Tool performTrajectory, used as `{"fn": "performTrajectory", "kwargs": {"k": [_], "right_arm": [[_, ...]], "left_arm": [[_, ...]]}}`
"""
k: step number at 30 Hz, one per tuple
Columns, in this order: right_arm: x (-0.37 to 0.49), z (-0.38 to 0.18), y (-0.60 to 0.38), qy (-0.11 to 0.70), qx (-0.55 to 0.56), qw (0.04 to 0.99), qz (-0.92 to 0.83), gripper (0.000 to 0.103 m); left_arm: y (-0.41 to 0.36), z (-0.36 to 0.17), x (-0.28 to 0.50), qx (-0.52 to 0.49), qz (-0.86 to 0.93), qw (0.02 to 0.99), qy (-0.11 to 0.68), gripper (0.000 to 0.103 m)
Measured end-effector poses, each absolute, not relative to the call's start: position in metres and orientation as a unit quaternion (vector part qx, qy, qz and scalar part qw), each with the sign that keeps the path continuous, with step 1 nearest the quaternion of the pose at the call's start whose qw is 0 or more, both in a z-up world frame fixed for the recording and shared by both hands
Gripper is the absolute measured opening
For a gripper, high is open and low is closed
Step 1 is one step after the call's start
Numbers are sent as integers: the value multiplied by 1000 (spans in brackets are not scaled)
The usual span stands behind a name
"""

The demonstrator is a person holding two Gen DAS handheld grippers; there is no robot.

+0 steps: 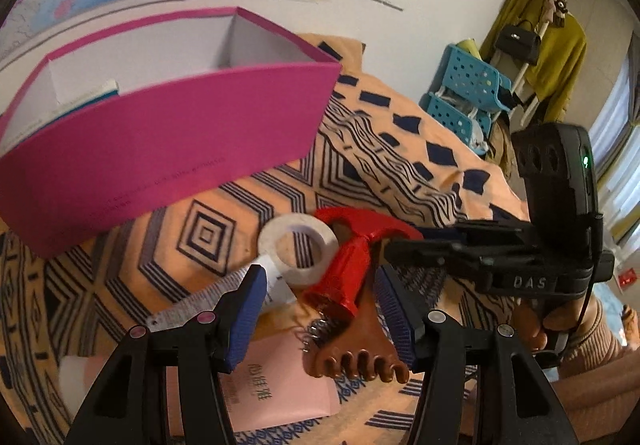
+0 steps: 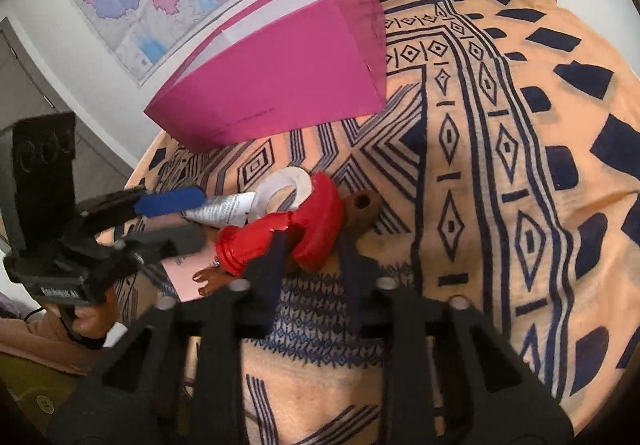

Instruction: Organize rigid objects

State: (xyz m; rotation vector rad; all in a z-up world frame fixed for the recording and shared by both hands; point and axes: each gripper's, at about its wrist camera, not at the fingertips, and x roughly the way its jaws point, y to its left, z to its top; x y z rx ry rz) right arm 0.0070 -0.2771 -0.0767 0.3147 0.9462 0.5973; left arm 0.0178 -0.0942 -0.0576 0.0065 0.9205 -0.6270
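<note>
A red T-shaped plastic piece (image 1: 352, 265) lies on the patterned cloth over a brown hair claw clip (image 1: 356, 361), beside a white tape roll (image 1: 298, 247) and a printed tube (image 1: 208, 299). My left gripper (image 1: 318, 321) is open, its blue pads on either side of the red piece and clip. My right gripper (image 2: 314, 269) is open, its fingers reaching the red piece (image 2: 292, 229); it also shows in the left wrist view (image 1: 416, 245). The left gripper shows in the right wrist view (image 2: 176, 221). A magenta open box (image 1: 160, 133) stands behind, with a book inside.
A pink packet (image 1: 276, 385) lies under the clip. An orange and navy patterned cloth (image 2: 480, 165) covers the surface. Wall map and sockets behind. Blue baskets (image 1: 468, 93) and a coat rack stand at the far right.
</note>
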Motion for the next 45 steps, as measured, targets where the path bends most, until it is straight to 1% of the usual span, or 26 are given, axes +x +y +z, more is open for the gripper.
{"fn": "performTrajectory", "kwargs": {"k": [1,6,11,13,15,16,17,20,25,27,30,31,32,45], "right_arm": [[8,-76,-277,446,147,837,281,24],[14,-71,-278,435,154,841,281,24],[21,-62,-269,423,158,843,293,24],[25,-63,-264,425,162,839,298,24],[27,-66,-258,429,158,838,299,24],[28,-68,-255,432,156,836,298,24],[29,-70,-253,434,158,836,298,28],[34,-76,-251,441,175,828,299,31],[41,-82,-250,449,195,819,299,35],[43,-84,-251,451,204,815,302,35],[46,-87,-253,452,219,809,304,32],[45,-86,-253,451,221,808,309,28],[44,-83,-253,447,225,806,316,27],[38,-30,-252,391,177,842,328,26]], "left_arm": [[-96,-59,17,4,-300,847,439,57],[-104,-64,17,12,-311,841,443,55],[-108,-73,23,6,-317,830,460,46],[-111,-77,24,8,-314,828,464,40],[-111,-80,25,5,-315,825,469,37],[-110,-80,26,1,-316,824,470,37],[-109,-81,26,-2,-317,824,470,37],[-107,-81,27,-6,-319,823,470,37],[-108,-81,26,-3,-319,824,469,37],[-108,-81,27,-6,-321,823,469,37],[-108,-81,27,-7,-322,823,469,37],[-107,-80,27,-8,-323,822,469,37],[-108,-79,26,-8,-326,822,467,37],[-109,-42,25,-6,-338,842,420,37]]}}
